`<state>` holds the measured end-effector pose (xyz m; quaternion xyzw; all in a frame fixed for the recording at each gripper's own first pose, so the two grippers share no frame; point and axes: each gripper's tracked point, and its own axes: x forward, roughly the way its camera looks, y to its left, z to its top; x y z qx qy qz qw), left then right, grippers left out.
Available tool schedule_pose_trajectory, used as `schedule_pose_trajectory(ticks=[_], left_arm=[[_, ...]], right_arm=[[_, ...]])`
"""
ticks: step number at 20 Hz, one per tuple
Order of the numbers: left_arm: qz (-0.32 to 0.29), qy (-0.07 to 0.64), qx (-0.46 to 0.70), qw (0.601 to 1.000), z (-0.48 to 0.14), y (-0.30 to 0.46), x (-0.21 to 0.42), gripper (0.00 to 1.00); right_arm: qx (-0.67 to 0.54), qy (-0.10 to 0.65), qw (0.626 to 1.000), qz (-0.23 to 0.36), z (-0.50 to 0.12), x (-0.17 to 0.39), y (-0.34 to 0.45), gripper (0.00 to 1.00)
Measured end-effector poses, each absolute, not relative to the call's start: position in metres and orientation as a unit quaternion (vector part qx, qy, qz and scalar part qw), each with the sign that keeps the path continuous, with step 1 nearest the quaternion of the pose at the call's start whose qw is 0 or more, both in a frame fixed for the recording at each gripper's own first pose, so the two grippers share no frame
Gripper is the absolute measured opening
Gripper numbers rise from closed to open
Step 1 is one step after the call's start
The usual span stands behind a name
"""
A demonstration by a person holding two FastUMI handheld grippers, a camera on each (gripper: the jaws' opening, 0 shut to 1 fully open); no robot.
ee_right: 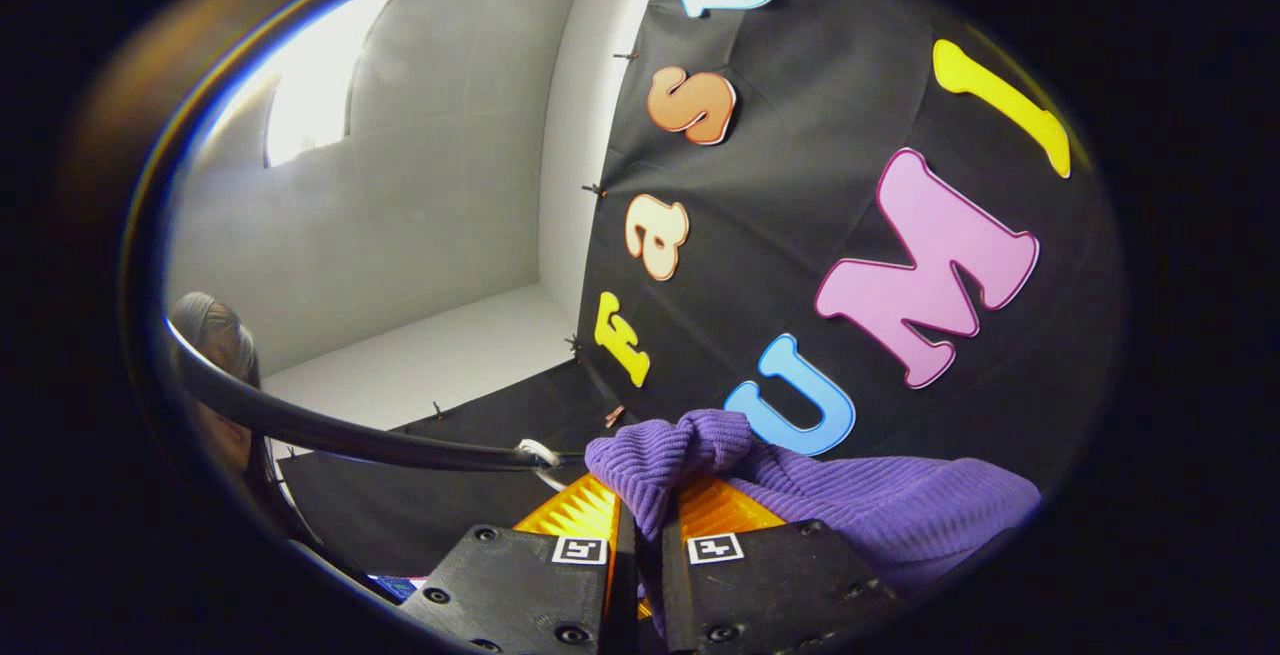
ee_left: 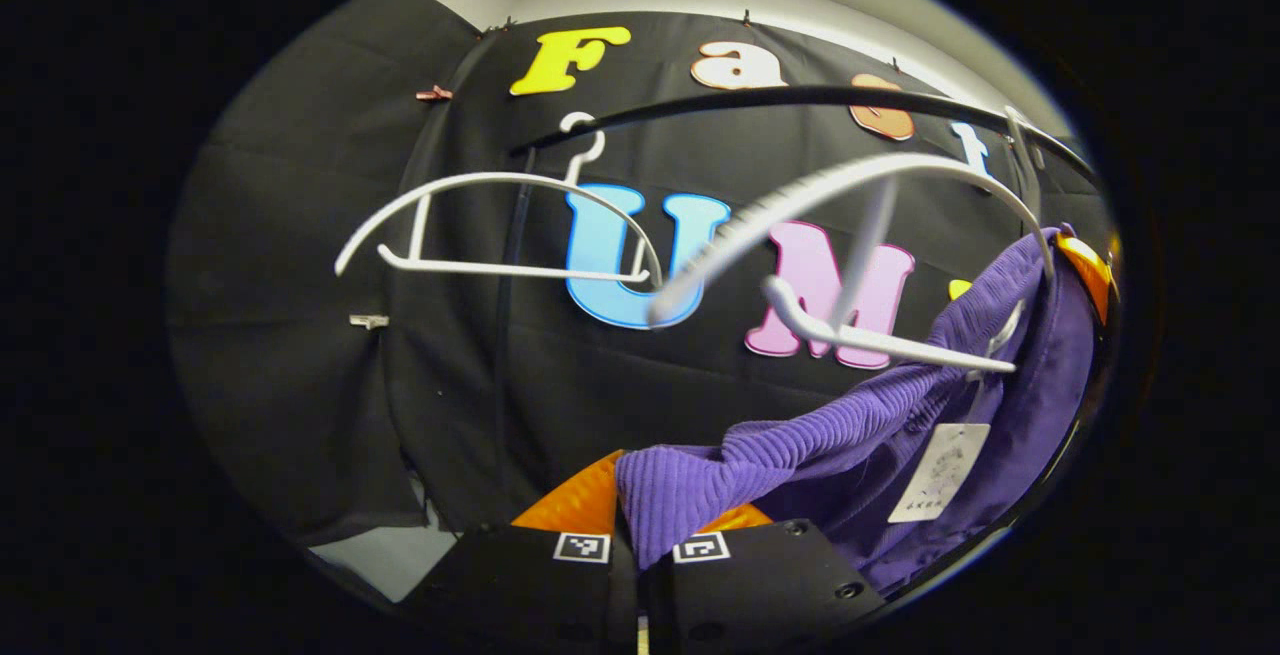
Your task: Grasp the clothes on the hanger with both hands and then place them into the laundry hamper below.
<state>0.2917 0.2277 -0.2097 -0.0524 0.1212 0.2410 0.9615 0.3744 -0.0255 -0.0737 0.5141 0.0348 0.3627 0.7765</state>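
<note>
Your left gripper is clenched on a fold of the purple ribbed garment: both fingers press the cloth between them, and the fold bulges up over the fingertips at the bottom of the left gripper view. From that pinch the garment runs up and to the right, draped from the right end of the near white hanger, which tilts and looks blurred. A white paper tag dangles from the cloth below the hanger's lower bar. At the far right edge, against the garment's upper end, you can see an orange finger of your other gripper.

That hanger hooks over a dark rail that arcs across the top of the view. A second white hanger, bare, hangs on the same rail farther left, well apart from the garment.

Your right gripper is likewise clamped on the garment, both fingers squeezing a bunched knot of the cloth that rises above the tips. The rest of the fabric spreads to the right and down. The dark rail curves in from the left and ends just beside the bunched cloth, with a bit of white hanger on it.
</note>
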Motion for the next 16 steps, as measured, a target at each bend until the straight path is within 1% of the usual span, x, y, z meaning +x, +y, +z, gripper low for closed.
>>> schedule_pose_trajectory(ticks=[6,9,12,16], left_arm=[[0.177,0.157,-0.078,0.968,-0.238,0.159,0.303,0.08],[0.146,0.171,-0.070,0.972,-0.247,0.135,0.312,0.08],[0.122,0.177,-0.060,0.975,-0.251,0.114,0.314,0.08],[0.108,0.194,-0.065,0.973,-0.262,0.101,0.307,0.08]], right_arm=[[0.498,0.044,0.816,0.290,-0.105,0.386,-0.067,0.14],[0.455,0.053,0.859,0.231,-0.133,0.395,-0.087,0.14],[0.392,0.079,0.896,0.190,-0.165,0.388,-0.093,0.14],[0.346,0.108,0.919,0.156,-0.193,0.368,-0.095,0.14]])
